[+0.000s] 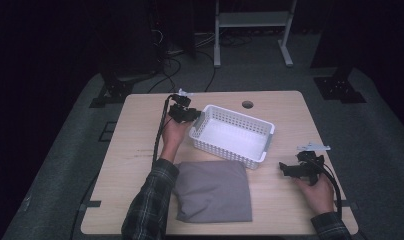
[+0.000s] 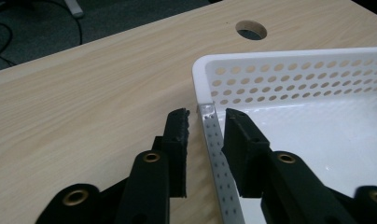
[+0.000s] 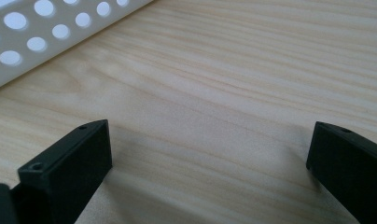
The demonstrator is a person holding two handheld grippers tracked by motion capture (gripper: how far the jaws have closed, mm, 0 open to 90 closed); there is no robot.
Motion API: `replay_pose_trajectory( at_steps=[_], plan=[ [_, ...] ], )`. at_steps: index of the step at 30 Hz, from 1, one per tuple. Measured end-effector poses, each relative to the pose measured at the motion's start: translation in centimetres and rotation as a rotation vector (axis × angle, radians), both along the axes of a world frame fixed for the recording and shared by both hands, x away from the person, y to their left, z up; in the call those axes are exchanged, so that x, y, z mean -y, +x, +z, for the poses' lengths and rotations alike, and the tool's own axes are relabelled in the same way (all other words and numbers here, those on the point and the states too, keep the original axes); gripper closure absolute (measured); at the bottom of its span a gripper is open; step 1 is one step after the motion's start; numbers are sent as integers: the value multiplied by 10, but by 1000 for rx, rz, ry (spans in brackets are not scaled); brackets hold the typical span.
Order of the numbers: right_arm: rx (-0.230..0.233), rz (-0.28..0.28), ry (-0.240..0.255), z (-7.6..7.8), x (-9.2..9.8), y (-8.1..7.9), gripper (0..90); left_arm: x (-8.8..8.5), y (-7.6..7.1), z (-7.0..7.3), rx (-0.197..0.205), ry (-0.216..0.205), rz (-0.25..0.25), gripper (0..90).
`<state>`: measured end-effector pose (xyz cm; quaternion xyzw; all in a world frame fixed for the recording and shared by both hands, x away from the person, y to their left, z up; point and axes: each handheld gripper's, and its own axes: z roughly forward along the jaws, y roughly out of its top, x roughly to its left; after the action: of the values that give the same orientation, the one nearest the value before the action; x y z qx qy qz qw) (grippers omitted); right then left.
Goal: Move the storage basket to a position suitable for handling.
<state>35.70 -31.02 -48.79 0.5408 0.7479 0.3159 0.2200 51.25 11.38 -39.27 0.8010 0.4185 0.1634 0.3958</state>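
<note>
Folded grey cloth (image 1: 213,191), soft and matte, lies at the near edge of the pale wood-grain table (image 1: 290,120), just near of the white perforated plastic basket (image 1: 233,135) at centre. Left gripper (image 2: 206,127) straddles the basket's left end wall; its gripper view shows ribbed pads either side of the thin rim with slim gaps, not clamped. Right gripper (image 3: 210,149), near right, has its jaws wide apart over bare wood.
</note>
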Motion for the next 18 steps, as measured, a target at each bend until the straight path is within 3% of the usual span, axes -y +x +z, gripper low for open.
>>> replay_pose_trajectory(
  at_steps=[8,18],
  plan=[
    [0,-3,0,0,0,0,0,-24,-16,4,-8,-18,0,492],
    [0,-9,0,0,-1,0,0,-57,-46,2,-27,12,-11,313]
  ],
)
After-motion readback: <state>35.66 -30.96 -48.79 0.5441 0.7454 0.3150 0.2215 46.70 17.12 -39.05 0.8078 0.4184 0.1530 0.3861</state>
